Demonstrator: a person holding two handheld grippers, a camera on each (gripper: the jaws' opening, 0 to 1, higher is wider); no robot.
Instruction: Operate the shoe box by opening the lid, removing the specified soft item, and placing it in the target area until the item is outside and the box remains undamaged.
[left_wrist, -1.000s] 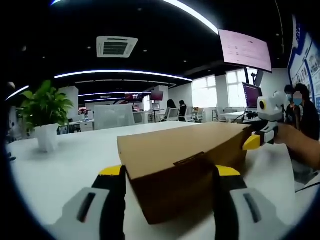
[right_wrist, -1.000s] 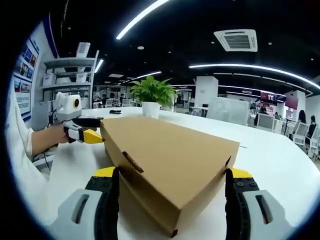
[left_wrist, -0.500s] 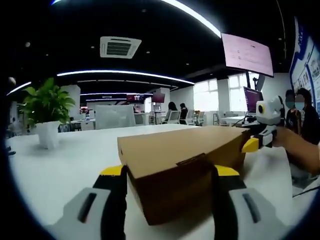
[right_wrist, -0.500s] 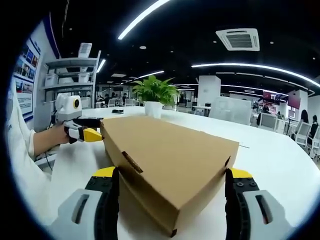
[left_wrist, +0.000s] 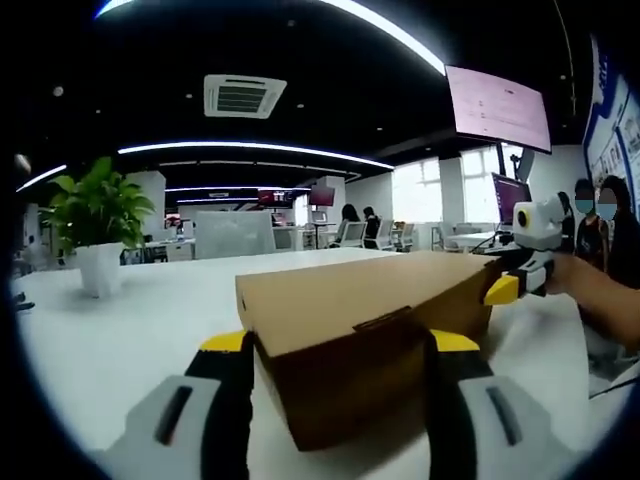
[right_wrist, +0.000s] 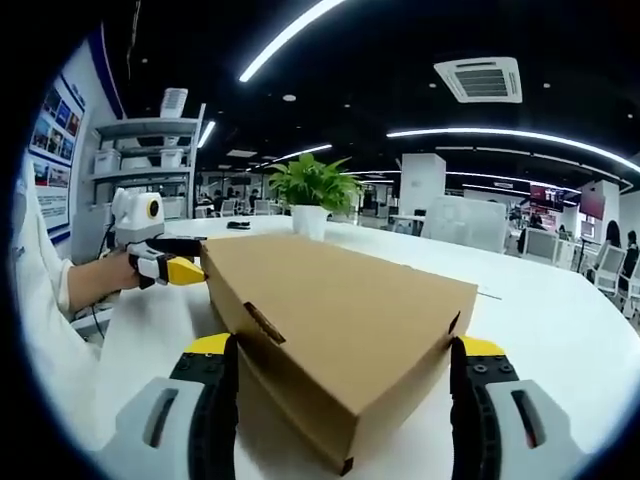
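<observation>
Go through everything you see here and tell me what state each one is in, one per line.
shoe box: lid closed, sitting flat on the table.
left claw: open, jaws on either side of one box end.
right claw: open, jaws on either side of the opposite box end.
potted plant: upright on the table.
wall screen: switched on.

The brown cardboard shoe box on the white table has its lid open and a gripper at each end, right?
Not quite: the brown cardboard shoe box has its lid shut, as the right gripper view shows. It does sit on the white table, with the right gripper at one end and the left gripper at the other.
</observation>
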